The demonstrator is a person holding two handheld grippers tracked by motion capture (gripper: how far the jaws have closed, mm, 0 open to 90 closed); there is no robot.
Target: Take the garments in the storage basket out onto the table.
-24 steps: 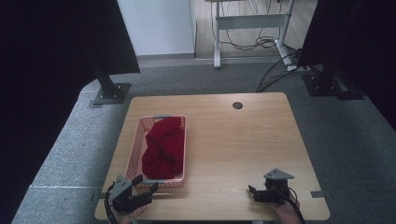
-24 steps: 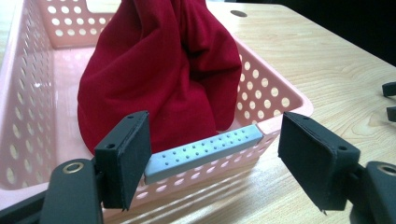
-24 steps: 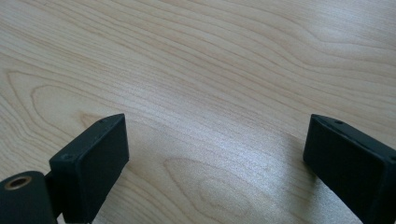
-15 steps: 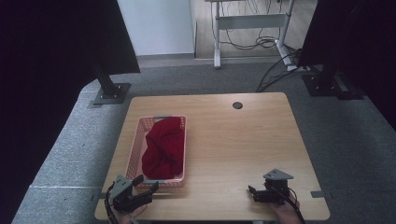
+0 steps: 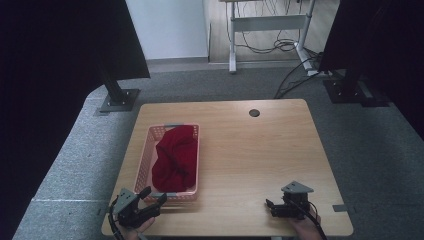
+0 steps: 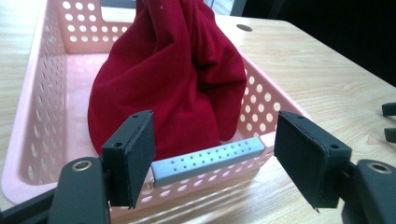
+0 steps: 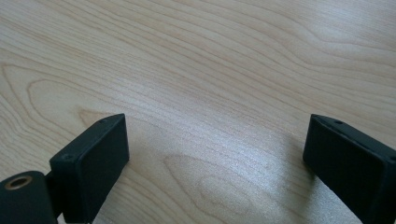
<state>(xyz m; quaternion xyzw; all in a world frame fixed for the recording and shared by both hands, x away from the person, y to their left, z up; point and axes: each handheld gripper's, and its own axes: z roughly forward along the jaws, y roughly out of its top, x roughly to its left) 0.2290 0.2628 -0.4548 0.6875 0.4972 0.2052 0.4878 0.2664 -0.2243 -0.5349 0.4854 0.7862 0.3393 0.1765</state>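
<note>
Wooden table (image 5: 250, 150), grey carpet (image 5: 75, 150), black curtains (image 5: 45, 75)

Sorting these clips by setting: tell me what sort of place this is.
Probably a lab or office recording space: a bare wooden table on grey carpet, black curtains at both sides, and a metal desk frame with trailing cables behind.

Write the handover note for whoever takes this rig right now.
Left tool: open, nothing held, at the near end of the pink basket, jaws either side of its grey handle strip without touching.
Right tool: open, nothing held, over bare table at the near right.
Red cloth: bunched in the basket, on the table's left half.
Done: nothing gripped so far.
Left: probably lifting the cloth out, or gripping the basket.
</note>
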